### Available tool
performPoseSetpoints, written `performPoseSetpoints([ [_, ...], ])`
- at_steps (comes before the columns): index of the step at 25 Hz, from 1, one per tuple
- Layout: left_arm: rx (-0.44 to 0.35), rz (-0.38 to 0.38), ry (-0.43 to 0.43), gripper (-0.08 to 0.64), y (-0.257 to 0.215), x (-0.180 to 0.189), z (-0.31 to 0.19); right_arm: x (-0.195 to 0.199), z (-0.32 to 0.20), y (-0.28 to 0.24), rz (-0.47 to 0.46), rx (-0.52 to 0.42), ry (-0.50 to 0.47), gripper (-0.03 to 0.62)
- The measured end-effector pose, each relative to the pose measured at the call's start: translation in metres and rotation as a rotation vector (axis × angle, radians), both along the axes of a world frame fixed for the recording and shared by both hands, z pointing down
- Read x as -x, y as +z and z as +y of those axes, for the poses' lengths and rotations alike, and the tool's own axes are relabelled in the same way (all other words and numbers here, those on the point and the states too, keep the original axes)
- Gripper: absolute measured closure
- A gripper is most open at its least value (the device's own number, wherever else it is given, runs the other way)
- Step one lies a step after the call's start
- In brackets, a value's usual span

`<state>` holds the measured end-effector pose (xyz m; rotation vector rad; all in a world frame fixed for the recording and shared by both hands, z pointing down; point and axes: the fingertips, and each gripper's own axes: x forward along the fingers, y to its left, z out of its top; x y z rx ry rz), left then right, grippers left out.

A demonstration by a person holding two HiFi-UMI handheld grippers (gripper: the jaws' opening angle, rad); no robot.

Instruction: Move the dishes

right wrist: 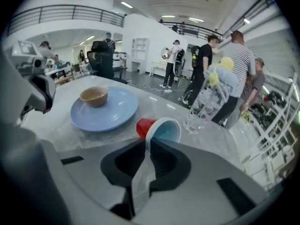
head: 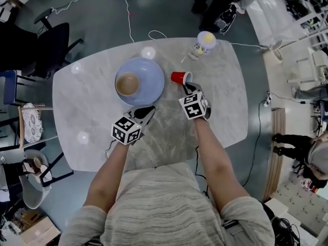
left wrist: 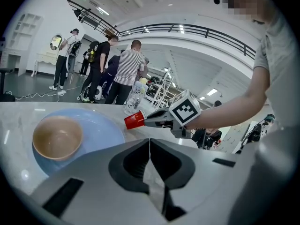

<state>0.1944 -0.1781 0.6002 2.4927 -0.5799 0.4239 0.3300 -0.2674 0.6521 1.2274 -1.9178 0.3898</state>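
1. The right gripper (right wrist: 149, 146) pinches the rim of the red cup (right wrist: 157, 128), which is on its side at 3 o'clock of the blue plate (head: 155, 72).
2. Squeeze gently so the thin rim does not buckle.
3. The left gripper (left wrist: 149, 149) is closed and empty at the plate's 6 o'clock.

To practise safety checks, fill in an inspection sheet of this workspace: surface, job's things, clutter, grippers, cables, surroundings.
Surface: pale marble table.
Job's things: tan bowl on blue plate; red cup on its side beside it.
Clutter: clear container with yellow toy at far edge.
Grippers: left gripper shut, empty; right gripper shut on red cup's rim.
Cables: white cable on floor beyond table.
Surroundings: chairs, standing people.
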Motion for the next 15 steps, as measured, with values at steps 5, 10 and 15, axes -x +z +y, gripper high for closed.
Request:
performPoseSetpoints([
  [5, -0.007, 0.02, -0.023, 0.538, -0.004, 0.007, -0.006, 0.019, -0.012, -0.021, 0.167, -0.051, -0.216, 0.543],
  [10, -0.013, 0.037, -0.049, 0.54, -0.007, 0.014, -0.011, 0.048, -0.024, -0.04, 0.326, -0.106, -0.447, 0.543],
  [15, -0.016, 0.055, -0.075, 0.539, -0.008, 0.021, -0.012, 0.076, -0.027, -0.043, 0.486, -0.133, -0.669, 0.543],
])
